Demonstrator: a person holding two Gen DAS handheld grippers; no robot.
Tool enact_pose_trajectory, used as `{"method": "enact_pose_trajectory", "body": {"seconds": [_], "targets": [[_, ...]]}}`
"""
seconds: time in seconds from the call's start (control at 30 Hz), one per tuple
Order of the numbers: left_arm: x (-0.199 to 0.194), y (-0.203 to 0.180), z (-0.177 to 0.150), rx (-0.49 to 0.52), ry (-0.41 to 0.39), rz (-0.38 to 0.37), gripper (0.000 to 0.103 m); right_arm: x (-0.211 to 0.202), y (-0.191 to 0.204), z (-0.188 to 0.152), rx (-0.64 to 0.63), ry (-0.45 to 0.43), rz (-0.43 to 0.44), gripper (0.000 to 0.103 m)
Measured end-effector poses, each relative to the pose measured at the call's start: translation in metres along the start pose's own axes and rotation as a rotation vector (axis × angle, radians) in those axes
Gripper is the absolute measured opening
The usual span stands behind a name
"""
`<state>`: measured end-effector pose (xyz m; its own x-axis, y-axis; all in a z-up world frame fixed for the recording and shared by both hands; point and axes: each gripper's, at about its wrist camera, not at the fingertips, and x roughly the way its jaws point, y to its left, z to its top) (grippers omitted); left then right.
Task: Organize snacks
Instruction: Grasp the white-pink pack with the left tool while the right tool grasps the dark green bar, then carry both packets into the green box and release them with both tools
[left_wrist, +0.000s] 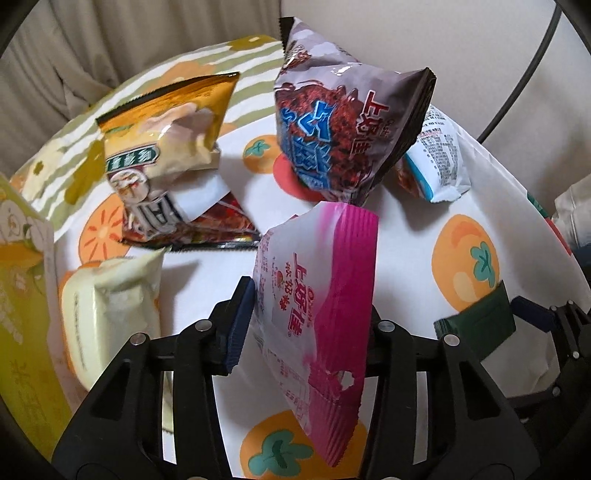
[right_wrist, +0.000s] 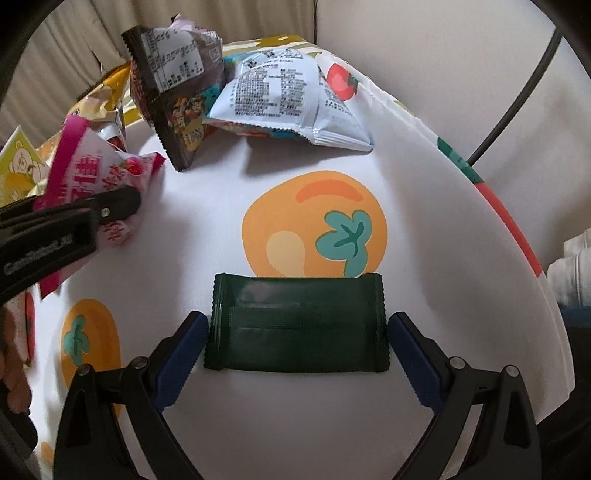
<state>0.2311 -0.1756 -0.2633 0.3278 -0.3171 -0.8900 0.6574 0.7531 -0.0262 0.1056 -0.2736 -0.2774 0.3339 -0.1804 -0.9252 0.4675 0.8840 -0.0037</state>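
The left hand-held gripper (left_wrist: 303, 325) pinches the pink-and-white crinkly snack bag (left_wrist: 317, 295) at frame centre, likely for sorting. The right hand-held gripper (right_wrist: 297, 345) stands spread, straddling the flat dark green foil packet (right_wrist: 297, 325) low on the fruit-printed tabletop (right_wrist: 207, 192), apparently before closing.

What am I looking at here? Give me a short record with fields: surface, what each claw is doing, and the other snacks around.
surface: tablecloth printed with orange fruit
left gripper: jaws shut on the pink and white snack bag, which stands upright
right gripper: jaws open, one either side of the flat dark green packet, not yet squeezing it
other snacks: brown bag, gold bag, white and blue bag, pale yellow pack
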Motion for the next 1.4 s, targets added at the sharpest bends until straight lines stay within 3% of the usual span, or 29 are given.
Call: {"method": "enact_pose_trajectory", "body": {"seconds": [0.13, 0.3, 0.5, 0.77, 0.97, 1.23, 1.4], "targets": [[-0.005, 0.003, -0.006, -0.014, 0.006, -0.006, 0.04, 0.003, 0.0, 0.003, -0.009, 0.004, 0.001, 0.094], [-0.009, 0.001, -0.009, -0.032, 0.003, -0.008, 0.04, -0.001, 0.004, 0.01, -0.045, -0.018, 0.016, 0.074], [-0.015, 0.001, -0.009, -0.058, -0.006, 0.0, 0.038, -0.006, 0.005, 0.012, -0.07, -0.047, 0.032, 0.065], [-0.03, -0.001, -0.008, -0.11, -0.022, 0.01, 0.034, -0.019, -0.013, 0.017, -0.063, -0.072, 0.093, 0.061], [-0.059, -0.003, -0.008, -0.159, -0.071, 0.022, 0.032, -0.054, -0.019, 0.023, -0.11, -0.132, 0.122, 0.061], [-0.122, -0.004, -0.007, -0.234, -0.174, 0.07, 0.032, -0.098, -0.003, 0.045, -0.221, -0.225, 0.184, 0.061], [-0.172, 0.007, -0.013, -0.3, -0.239, 0.138, 0.032, -0.131, 0.017, 0.055, -0.32, -0.27, 0.265, 0.061]]}}
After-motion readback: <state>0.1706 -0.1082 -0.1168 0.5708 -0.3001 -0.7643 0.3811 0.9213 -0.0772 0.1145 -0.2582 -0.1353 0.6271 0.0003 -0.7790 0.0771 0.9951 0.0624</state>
